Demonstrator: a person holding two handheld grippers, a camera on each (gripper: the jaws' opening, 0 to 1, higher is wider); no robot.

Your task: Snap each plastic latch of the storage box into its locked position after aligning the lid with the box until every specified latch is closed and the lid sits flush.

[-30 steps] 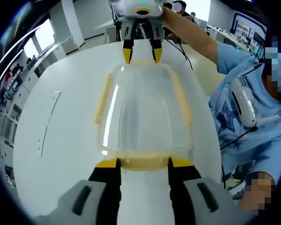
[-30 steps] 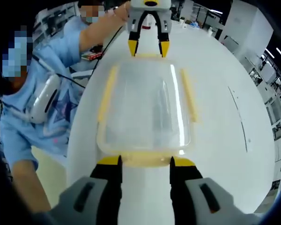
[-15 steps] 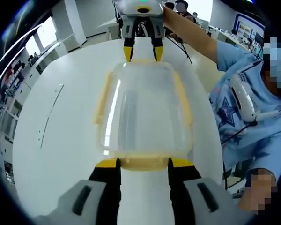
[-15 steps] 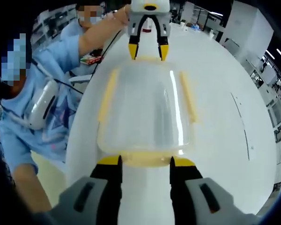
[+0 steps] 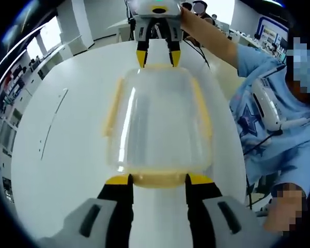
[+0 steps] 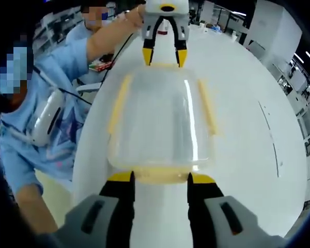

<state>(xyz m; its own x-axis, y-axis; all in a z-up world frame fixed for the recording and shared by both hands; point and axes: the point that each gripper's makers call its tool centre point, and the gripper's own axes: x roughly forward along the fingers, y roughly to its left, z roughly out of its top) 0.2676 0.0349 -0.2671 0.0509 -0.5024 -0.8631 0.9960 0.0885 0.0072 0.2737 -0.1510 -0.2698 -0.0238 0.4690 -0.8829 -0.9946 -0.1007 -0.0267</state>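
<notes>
Both claws spread wide: left claw (image 5: 158,180) and right claw (image 6: 161,177) bracket the storage box (image 5: 157,121) end latches on the counter (image 5: 67,150).

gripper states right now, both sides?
Left hand-held gripper: open, jaws straddling the yellow end latch of the storage box, not clamping it.
Right hand-held gripper: open, jaws either side of the opposite end latch.

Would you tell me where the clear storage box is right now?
The storage box sits mid-frame in both views on the white table, lengthwise between the left gripper at one short end and the right gripper at the other.
</notes>
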